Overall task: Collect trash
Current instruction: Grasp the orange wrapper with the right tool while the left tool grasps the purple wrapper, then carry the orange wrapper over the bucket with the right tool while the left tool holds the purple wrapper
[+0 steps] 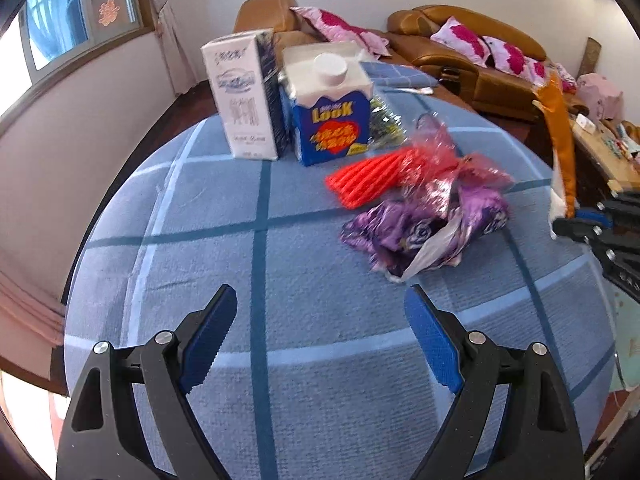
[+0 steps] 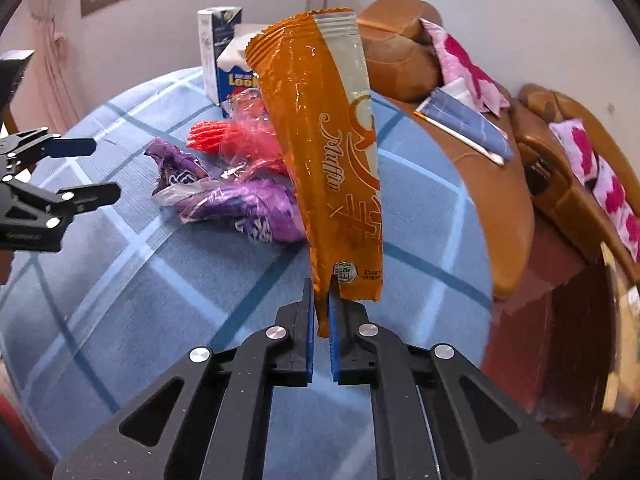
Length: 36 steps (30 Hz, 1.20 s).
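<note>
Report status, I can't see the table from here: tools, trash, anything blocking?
Right tool shut on orange wrapper, lifted off table. Left tool open, empty, over blue cloth. Purple wrapper, red wrapper, two cartons remain. Nothing blocking.

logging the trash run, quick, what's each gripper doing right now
Left gripper: open, nothing between its fingers.
Right gripper: shut on the long orange foil muffin wrapper.

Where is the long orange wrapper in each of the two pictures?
Left wrist view: the orange wrapper hangs at the far right edge, above the right gripper.
Right wrist view: it fills the middle, standing up from the shut right gripper, which pinches its bottom end.
Shared landmark: the blue Look carton at the far side of the checked cloth.
</note>
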Available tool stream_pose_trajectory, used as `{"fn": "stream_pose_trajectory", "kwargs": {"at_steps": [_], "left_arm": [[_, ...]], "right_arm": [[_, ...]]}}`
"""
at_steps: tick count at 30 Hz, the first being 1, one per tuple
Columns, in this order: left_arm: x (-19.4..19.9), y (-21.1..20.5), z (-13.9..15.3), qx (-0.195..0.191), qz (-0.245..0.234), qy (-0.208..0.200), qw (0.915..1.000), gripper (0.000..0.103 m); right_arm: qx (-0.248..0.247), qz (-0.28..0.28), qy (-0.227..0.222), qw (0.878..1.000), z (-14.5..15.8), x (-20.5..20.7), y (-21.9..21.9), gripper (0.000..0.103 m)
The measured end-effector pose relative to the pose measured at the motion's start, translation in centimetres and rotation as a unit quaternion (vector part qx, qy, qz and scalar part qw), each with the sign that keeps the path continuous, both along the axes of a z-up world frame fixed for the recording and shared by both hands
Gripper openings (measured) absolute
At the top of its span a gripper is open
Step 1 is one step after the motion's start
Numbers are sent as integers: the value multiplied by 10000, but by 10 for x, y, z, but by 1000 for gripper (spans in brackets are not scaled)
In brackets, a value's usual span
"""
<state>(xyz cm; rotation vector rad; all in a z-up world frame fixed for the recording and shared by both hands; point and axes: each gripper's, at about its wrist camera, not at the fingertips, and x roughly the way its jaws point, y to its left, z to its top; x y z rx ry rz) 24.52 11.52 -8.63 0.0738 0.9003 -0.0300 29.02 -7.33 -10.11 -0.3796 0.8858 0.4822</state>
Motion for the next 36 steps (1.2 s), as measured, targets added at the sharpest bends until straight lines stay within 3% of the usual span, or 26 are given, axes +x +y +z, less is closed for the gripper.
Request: {"fn": "stream_pose_trajectory", "kwargs": {"at_steps": [6,11,14,15,18,21,29,36], "left_arm": [[26,-19,4,-241,-355,-111,9990,84],[51,-36,-1,-198,-431,-159,9987,81],[56,-46,-12,-98,-514,-13,9986,58],[56,-47,-15,-103,-549,31,9984,46],[47,-51,-18,39,-612,-5,9981,34],[34,-46,-14,-83,-658,12,9978,23],[-10,-33,7,-294,-600,-112,9977,22],[-42,-26,13,-256,-343,-110,9990,22]], "right_arm": [[49,-411,130,9991,12,-27,-28,7],[117,-732,191,9971,25,-46,-54,7],[147,-916,180,9955,25,-58,-66,7],[161,-957,181,9951,24,-60,-68,7],[183,-1055,172,9941,21,-68,-72,7],[341,-1224,215,9917,16,-76,-77,7],[825,-1668,201,9823,13,-97,-90,7],[820,-1977,43,9768,14,-125,-104,7]]}}
